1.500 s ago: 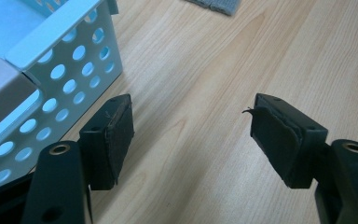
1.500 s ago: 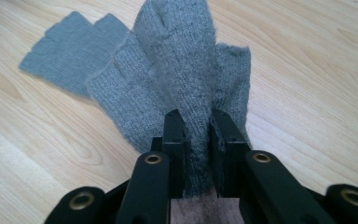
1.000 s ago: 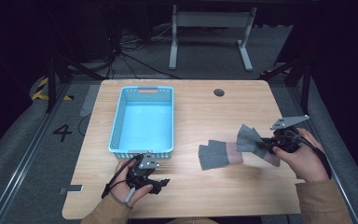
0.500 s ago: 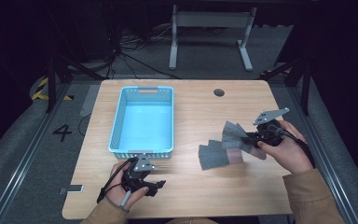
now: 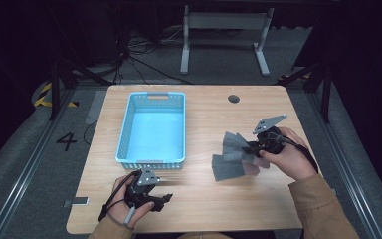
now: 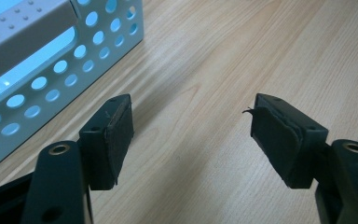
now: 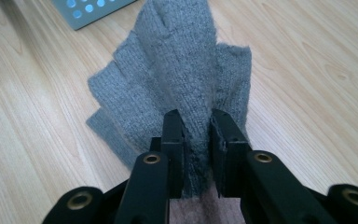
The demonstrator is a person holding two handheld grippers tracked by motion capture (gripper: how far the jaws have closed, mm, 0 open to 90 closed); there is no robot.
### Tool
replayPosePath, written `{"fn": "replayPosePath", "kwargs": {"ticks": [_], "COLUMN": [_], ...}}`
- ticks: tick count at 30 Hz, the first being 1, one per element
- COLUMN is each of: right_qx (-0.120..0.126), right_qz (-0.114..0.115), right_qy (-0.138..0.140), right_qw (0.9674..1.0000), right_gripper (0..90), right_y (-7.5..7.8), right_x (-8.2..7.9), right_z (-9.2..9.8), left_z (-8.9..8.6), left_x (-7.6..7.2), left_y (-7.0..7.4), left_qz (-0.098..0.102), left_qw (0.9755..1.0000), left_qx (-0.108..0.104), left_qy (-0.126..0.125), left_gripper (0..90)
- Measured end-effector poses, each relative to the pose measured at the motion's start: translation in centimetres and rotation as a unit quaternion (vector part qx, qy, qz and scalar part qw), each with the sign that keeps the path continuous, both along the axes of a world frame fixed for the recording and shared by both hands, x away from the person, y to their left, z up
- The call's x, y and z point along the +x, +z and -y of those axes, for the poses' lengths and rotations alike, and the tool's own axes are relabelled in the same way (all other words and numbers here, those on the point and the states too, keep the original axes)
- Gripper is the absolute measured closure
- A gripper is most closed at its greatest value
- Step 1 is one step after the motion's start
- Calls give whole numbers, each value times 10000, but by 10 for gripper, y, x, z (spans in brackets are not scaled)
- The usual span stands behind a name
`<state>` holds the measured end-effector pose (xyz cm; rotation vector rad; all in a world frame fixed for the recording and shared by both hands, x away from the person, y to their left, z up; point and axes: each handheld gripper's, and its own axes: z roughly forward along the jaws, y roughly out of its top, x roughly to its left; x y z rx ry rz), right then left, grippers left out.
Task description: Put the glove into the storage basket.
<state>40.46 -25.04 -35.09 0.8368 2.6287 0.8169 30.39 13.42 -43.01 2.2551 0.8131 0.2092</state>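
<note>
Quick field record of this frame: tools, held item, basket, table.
right tool: shut on grey knitted cloth, bunched between the pads
cloth: one end lifted, the other end on the table
left tool: open, nothing between the pads, low over the table near the basket's near end
basket: light blue, perforated, empty, left of the cloth

The right gripper (image 5: 251,148) is holding a grey knitted cloth (image 5: 231,157) by its bunched end, and the cloth is fanning out from the jaws onto the wooden table (image 5: 204,114). The left gripper (image 5: 164,198) is resting near the table's front edge, with the blue basket (image 5: 124,134) lying just beyond it and the cloth well off to its side.
</note>
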Motion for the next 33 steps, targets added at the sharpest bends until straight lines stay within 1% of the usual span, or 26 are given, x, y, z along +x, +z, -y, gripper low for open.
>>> {"fn": "replayPosePath", "kwargs": {"ticks": [5,6,7,8,10,13,17,18,19,20,23,27,28,33], "right_qx": [-26,-39,-53,-98,-136,-230,-269,-282,-293,-305,-417,-489,-508,-585], "right_qz": [-34,-36,-37,-21,-76,-67,-112,-134,-142,-158,-178,-208,-207,-238], "right_qy": [97,114,139,205,300,309,271,271,262,299,336,393,410,490], "right_qw": [9999,9999,9999,9997,9994,9992,9992,9991,9991,9990,9984,9978,9977,9968], "right_gripper": [773,773,773,772,771,771,771,771,771,771,771,771,771,770], "right_y": [-6,-7,-8,-10,-14,-20,-27,-29,-31,-32,-38,-45,-46,-50], "right_x": [3,3,4,4,6,8,10,10,10,10,9,9,9,8], "right_z": [-6,-7,-7,-8,-10,-12,-13,-14,-15,-15,-18,-21,-22,-24], "left_z": [1,1,1,2,2,3,5,5,5,6,7,10,10,12], "left_x": [1,1,2,2,2,3,3,3,4,4,4,5,5,6], "left_y": [0,0,-1,0,-1,0,-1,-1,0,-1,-1,-1,-1,-1], "left_qz": [-4,-45,-16,-11,-21,-9,10,4,-44,-13,-15,-9,-22,-18], "left_qw": [10000,10000,10000,10000,10000,10000,10000,10000,9999,9999,9999,9999,9998,9997], "left_qx": [1,18,9,24,25,29,20,19,47,39,52,26,46,68], "left_qy": [-11,-44,-21,-32,-51,-69,-91,-94,-131,-114,-141,-166,-179,-229], "left_gripper": [308,308,308,308,308,308,308,308,308,308,308,308,308,308]}}
